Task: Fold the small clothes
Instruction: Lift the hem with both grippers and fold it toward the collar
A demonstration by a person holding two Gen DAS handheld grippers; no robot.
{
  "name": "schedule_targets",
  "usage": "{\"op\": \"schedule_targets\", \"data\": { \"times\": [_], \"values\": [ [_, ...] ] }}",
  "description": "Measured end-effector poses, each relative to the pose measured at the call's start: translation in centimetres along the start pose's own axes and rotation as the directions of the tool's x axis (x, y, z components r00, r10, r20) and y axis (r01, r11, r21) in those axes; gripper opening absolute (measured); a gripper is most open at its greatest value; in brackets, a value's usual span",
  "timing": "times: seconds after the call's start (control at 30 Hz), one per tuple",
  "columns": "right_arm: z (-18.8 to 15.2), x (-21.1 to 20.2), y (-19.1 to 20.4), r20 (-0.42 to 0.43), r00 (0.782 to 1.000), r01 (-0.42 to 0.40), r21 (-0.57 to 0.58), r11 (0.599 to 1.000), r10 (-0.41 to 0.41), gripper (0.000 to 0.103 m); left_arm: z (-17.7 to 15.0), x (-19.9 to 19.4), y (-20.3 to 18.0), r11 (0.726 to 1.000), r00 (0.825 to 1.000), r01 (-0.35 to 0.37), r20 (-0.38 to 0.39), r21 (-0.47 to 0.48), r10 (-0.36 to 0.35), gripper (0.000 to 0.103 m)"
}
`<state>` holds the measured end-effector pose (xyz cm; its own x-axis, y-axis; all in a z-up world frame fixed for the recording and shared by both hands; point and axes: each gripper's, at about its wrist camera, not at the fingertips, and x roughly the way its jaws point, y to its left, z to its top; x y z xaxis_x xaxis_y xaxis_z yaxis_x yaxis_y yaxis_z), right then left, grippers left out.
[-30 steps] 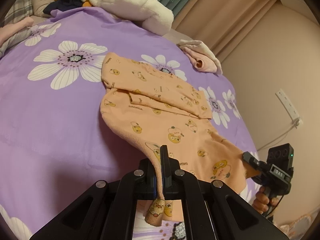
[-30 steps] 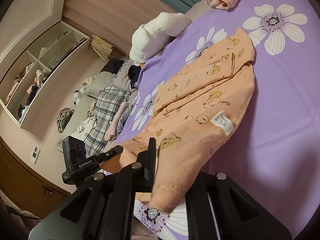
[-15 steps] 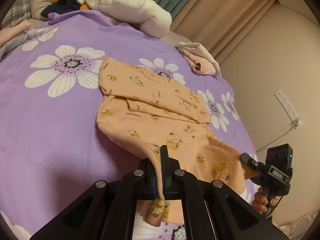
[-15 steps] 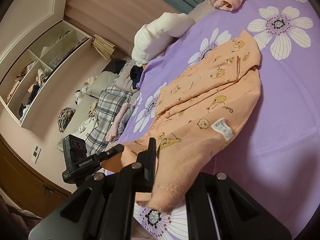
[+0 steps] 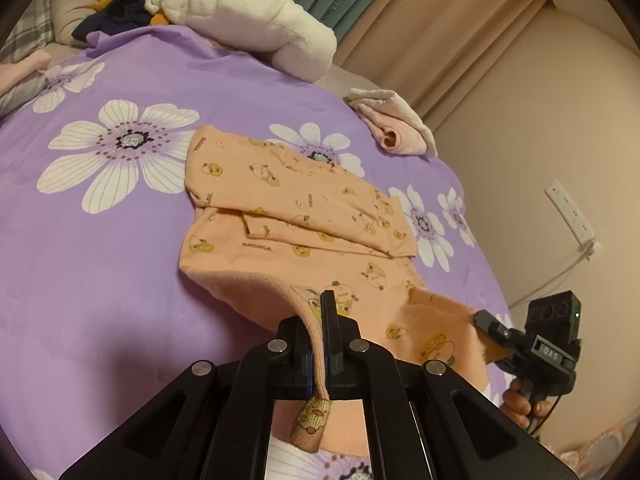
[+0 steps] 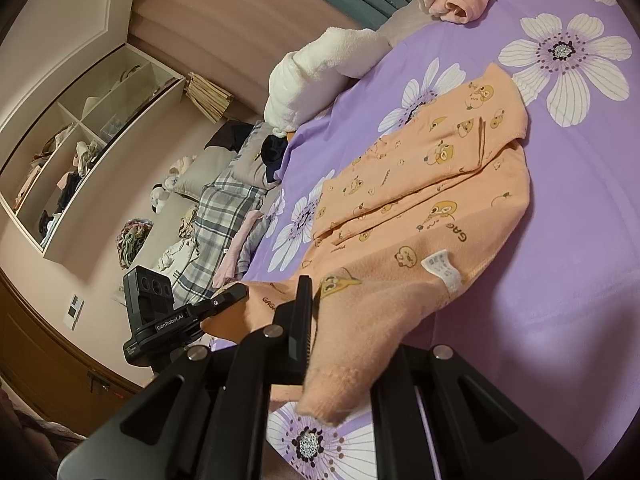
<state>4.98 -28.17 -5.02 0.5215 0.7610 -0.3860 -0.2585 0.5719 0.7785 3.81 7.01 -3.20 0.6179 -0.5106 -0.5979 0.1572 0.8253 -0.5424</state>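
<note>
1. Left wrist view.
   - Left gripper (image 5: pixel 316 344): fingers clamped on the near hem corner of the orange baby top (image 5: pixel 304 216), a cuff end hanging below the fingers.
   - Top: lies at centre on the purple floral bedsheet (image 5: pixel 100 280), sleeves already folded across its far half; near edge lifted off the bed.
   - Right gripper (image 5: pixel 486 320): at 4 o'clock, fingers closed on the other hem corner.
   - Change over the last second: the top sits further from the camera and its raised near edge reaches further over the body, so both grippers have been carrying the hem forward.
   - Other items: white plush blanket (image 5: pixel 248 12) at 12 o'clock; rolled pink garment (image 5: pixel 394 132) at 1 o'clock.

2. Right wrist view.
   - Right gripper (image 6: pixel 320 332): fingers clamped on the hem, fabric draped over them.
   - Left gripper (image 6: pixel 230 294): at 9 o'clock, gripping its corner.
   - Care label (image 6: pixel 442 266) faces up, so the underside is turned over.
   - Judgement: bottom-to-top fold is under way; hem not yet laid down.
</note>
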Motion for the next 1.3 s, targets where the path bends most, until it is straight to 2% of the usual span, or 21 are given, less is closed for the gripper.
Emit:
{"op": "schedule_targets", "data": {
  "times": [1.3],
  "values": [
    [3.4, 1.8, 0.0, 0.040, 0.999, -0.023, -0.010, 1.000, 0.024, 0.008, 3.3, 1.6, -0.8, 0.999, 0.999, 0.017, 0.029, 0.028, -0.017, 0.001]
  ]
}}
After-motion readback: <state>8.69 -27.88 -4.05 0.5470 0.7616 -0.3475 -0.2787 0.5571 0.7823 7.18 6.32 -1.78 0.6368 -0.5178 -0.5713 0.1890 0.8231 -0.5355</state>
